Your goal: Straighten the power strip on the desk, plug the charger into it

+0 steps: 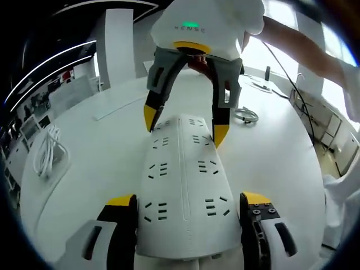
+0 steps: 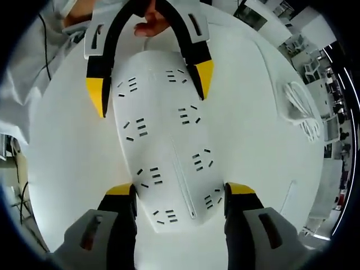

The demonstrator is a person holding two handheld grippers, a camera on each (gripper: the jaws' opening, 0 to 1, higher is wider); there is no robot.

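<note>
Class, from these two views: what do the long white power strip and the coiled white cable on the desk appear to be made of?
Long white power strip: apparently hard moulded plastic, smooth matt white, with crisp slots and a centre seam. Coiled white cable: probably rubbery or plastic sheathing, since it bends in soft loops. The white desk looks smooth, perhaps laminate; uncertain.

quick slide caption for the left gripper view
Two grippers, left and right, clamp opposite ends of a white power strip on a white desk.
</note>
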